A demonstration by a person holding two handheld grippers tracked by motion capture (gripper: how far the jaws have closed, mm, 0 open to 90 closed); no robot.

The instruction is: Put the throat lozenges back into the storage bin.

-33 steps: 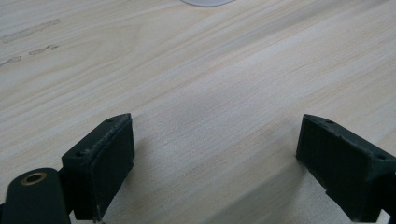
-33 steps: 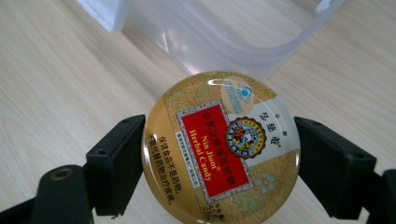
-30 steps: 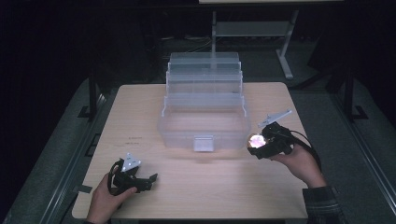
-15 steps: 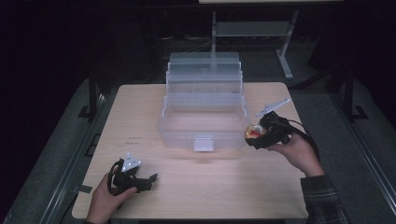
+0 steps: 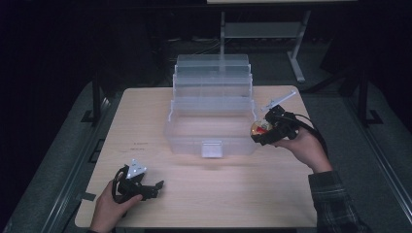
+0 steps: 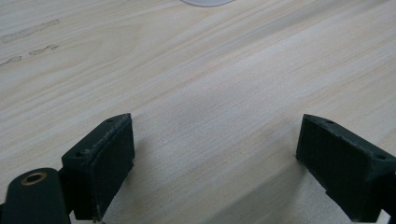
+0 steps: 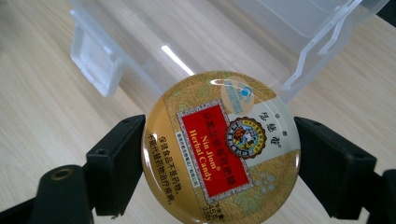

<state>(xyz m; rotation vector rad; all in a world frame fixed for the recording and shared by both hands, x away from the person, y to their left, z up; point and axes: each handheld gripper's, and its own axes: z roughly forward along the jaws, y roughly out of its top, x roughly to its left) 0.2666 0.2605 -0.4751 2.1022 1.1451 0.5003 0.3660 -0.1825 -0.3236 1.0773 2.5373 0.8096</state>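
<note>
- A person's right gripper (image 5: 261, 132) holds a round candy tin (image 7: 221, 150) above the wooden worktop (image 5: 243, 189), its fingers (image 7: 116, 161) pressed against the tin's two sides.
- The tin, gold with a red label reading "Nin Jiom Herbal Candy", hangs just beside the right front corner of a clear plastic organiser box (image 5: 212, 114) with stepped tiers.
- The left gripper (image 5: 153, 188) rests near the worktop's front left, fingers (image 6: 105, 158) spread wide and holding nothing.
</note>
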